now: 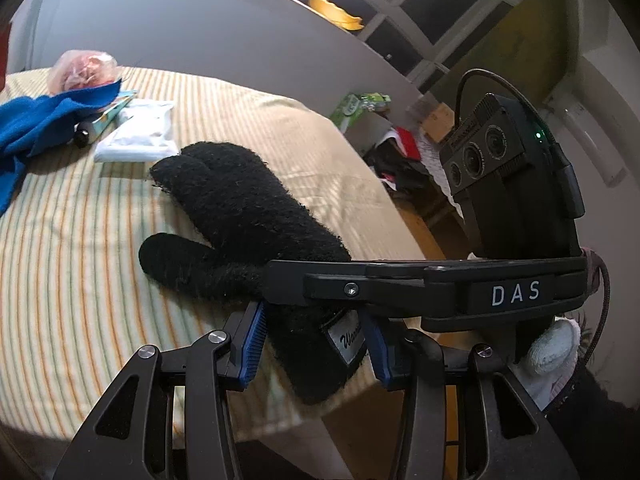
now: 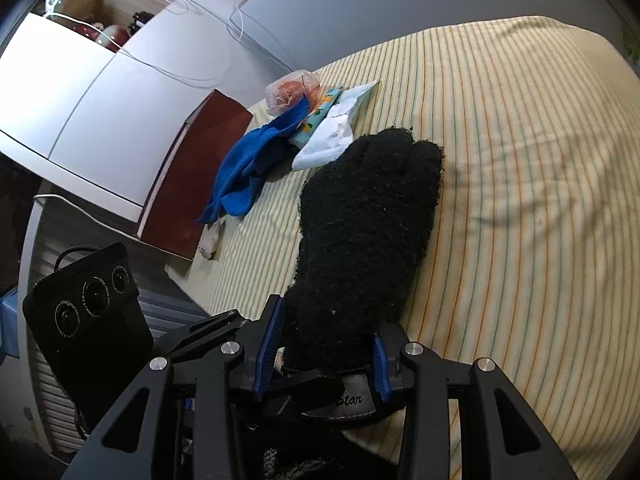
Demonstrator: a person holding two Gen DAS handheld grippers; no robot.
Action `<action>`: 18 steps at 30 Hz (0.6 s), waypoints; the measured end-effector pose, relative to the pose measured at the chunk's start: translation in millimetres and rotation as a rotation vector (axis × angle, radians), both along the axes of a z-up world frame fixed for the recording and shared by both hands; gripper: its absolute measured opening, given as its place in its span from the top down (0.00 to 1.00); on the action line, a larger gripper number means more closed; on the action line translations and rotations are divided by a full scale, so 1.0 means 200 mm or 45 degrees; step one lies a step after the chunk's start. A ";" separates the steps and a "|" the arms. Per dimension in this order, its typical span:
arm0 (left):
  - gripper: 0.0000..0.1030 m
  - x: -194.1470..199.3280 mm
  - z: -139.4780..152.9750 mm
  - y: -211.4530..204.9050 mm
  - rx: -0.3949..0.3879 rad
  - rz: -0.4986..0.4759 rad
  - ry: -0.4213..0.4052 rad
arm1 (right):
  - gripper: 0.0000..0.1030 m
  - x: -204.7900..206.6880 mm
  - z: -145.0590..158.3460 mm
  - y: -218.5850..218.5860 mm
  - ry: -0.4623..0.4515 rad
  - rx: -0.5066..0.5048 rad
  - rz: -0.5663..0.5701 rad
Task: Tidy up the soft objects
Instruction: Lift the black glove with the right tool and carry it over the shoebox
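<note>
- The black fuzzy knitted glove (image 1: 248, 216) is clamped at its cuff by both the left gripper (image 1: 316, 344) and right gripper (image 2: 328, 356).
- Step judged: the glove is being straightened; next, a flat lay on the striped bedsheet (image 2: 520, 200) is called for.

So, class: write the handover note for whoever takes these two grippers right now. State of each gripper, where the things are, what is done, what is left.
Left gripper: shut on the cuff of the black glove.
Right gripper: shut on the same cuff from the other side.
The glove's fingers rest on the striped bedcover.
Further up the bed: blue cloth, white packet, pink plastic bag, in a loose pile.
Done: glove gripped at the cuff.
Left: place the glove, then sort the pile.
</note>
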State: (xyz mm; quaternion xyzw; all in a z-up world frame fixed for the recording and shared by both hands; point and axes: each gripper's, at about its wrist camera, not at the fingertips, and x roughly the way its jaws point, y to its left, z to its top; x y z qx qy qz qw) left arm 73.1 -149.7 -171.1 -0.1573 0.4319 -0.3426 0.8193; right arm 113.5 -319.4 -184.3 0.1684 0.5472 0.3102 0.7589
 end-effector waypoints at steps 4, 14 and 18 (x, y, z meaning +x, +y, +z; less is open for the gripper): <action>0.59 -0.05 0.05 0.01 -0.017 -0.021 -0.028 | 0.65 -0.07 0.06 0.00 -0.033 0.007 -0.005; 0.59 -0.14 0.20 0.13 -0.035 0.007 -0.143 | 0.65 -0.16 0.23 0.08 -0.135 0.009 0.009; 0.59 -0.15 0.26 0.23 -0.028 0.054 -0.188 | 0.65 -0.14 0.30 0.18 -0.172 0.017 0.051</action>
